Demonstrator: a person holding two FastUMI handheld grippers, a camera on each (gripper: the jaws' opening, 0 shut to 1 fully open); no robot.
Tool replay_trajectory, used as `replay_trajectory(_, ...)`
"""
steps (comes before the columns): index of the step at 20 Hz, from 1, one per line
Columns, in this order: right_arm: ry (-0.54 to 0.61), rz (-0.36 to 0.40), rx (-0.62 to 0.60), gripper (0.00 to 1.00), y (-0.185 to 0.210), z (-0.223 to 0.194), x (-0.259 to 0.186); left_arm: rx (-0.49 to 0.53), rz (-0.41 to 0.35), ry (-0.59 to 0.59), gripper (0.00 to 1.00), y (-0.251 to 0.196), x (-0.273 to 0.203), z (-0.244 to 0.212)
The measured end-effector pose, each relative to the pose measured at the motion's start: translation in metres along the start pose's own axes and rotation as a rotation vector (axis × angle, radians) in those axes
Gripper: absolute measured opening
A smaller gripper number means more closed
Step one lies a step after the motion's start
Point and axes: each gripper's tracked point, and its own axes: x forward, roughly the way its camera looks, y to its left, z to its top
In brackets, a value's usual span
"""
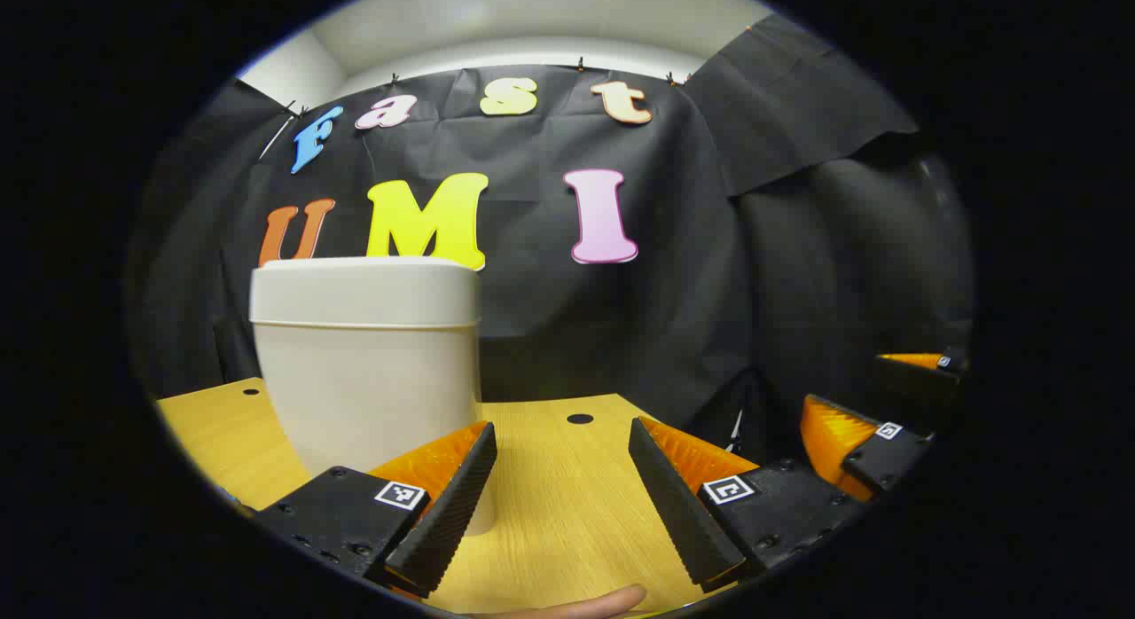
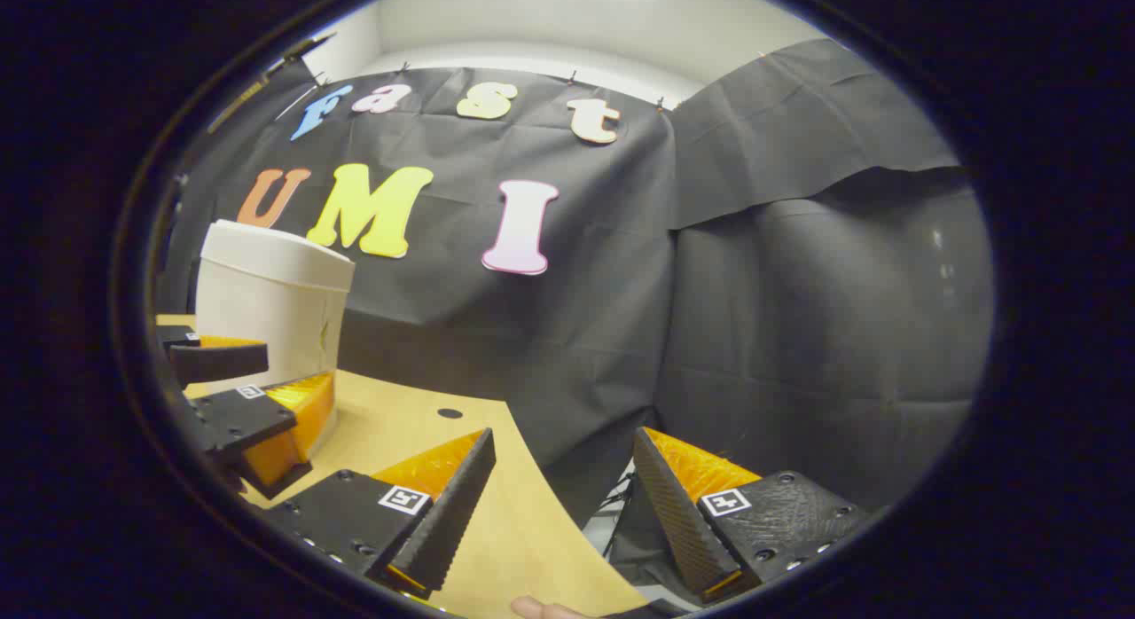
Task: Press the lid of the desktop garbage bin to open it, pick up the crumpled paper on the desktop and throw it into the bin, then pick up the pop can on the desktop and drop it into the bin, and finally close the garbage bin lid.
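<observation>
Both grippers stood wide and empty. Your left gripper point(image 1: 563, 504) sat nearer the garbage bin point(image 1: 368, 362), upright ahead-left with its lid point(image 1: 365, 291) shut above the fingers; your right gripper point(image 2: 559, 513) hung farther off.

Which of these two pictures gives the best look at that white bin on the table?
The left gripper view: the bin stands close and nearly head-on, lid shut, body plain down to the table. In the right gripper view the bin sits far off at the left edge, tilted by the lens, its base partly hidden behind the left gripper.
</observation>
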Motion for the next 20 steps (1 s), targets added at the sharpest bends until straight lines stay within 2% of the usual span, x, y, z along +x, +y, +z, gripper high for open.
replay_trajectory(2, 0.007, 0.011, 0.026, 0.95, 0.018, 0.012, -0.022, 0.040, 0.002, 0.012, 0.97, 0.027, -0.026, 0.011)
replay_trajectory(4, 0.019, 0.026, 0.081, 0.92, 0.038, 0.024, -0.040, 0.103, 0.047, -0.009, 0.98, 0.063, -0.050, 0.029)
replay_trajectory(5, 0.036, 0.038, 0.110, 0.98, 0.049, 0.027, -0.049, 0.129, 0.077, -0.020, 0.98, 0.083, -0.061, 0.036)
replay_trajectory(7, 0.071, 0.060, 0.145, 0.95, 0.068, 0.028, -0.058, 0.151, 0.120, -0.020, 0.98, 0.120, -0.074, 0.040)
replay_trajectory(12, 0.039, 0.135, 0.112, 0.98, 0.112, 0.050, -0.081, 0.130, 0.206, 0.001, 0.97, 0.201, -0.107, 0.045)
replay_trajectory(15, 0.019, 0.202, 0.123, 0.95, 0.138, 0.058, -0.096, 0.140, 0.263, 0.040, 0.98, 0.243, -0.122, 0.034)
replay_trajectory(19, 0.044, 0.247, 0.127, 0.98, 0.160, 0.054, -0.105, 0.102, 0.277, 0.074, 0.98, 0.269, -0.130, 0.024)
replay_trajectory(20, 0.054, 0.260, 0.123, 0.95, 0.166, 0.053, -0.107, 0.099, 0.281, 0.078, 0.98, 0.273, -0.133, 0.022)
